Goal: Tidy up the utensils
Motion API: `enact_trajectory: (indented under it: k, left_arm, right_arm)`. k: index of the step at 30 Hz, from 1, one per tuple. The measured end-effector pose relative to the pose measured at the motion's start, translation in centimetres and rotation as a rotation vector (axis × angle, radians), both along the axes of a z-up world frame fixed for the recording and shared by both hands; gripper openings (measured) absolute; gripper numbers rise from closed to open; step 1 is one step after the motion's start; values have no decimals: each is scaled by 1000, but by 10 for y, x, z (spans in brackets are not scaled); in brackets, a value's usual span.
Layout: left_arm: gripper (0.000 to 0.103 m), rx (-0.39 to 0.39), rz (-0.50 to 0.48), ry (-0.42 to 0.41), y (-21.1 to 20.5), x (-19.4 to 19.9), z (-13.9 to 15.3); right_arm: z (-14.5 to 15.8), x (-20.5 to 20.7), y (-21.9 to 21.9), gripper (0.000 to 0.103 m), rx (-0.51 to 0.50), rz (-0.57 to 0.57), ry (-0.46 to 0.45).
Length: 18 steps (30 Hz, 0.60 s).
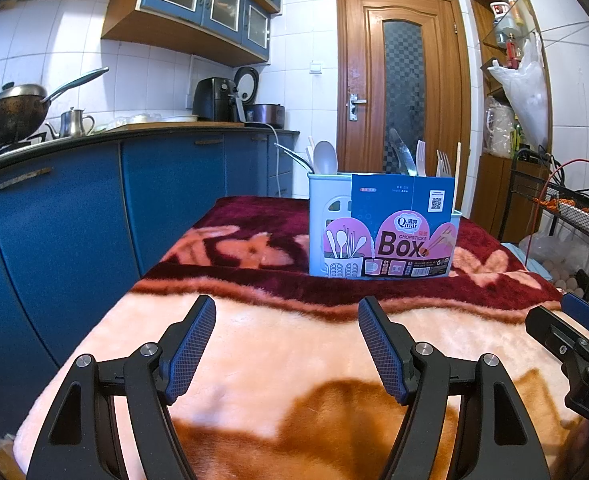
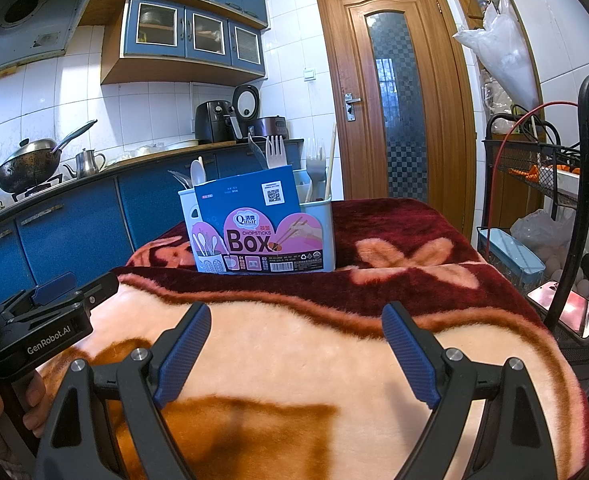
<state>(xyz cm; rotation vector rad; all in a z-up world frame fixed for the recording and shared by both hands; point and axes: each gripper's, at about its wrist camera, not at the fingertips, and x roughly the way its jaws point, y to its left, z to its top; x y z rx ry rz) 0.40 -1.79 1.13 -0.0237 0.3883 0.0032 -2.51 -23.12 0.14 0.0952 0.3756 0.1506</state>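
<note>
the pale blue chopsticks box [image 1: 382,232] stood upright at the far part of the blanket-covered desk [image 1: 254,340], holding spoons [image 1: 325,157], forks [image 2: 275,151] and a chopstick [image 2: 329,164]. the left gripper [image 1: 286,346] and right gripper [image 2: 296,354] hovered above the near blanket, fingers [image 1: 190,350] spread wide, gripping nothing, well apart from the box.

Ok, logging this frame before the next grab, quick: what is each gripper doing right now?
Left gripper: open, holding nothing, above the blanket.
Right gripper: open, holding nothing, also above the blanket.
</note>
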Motion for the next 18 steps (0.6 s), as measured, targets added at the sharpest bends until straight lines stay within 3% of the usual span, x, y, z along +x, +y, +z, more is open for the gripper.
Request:
enact_trajectory:
  k: [18]
  left_arm:
    - [75, 3, -1, 0, -1, 0, 1]
  right_arm:
    - [0, 0, 0, 89, 0, 0, 0]
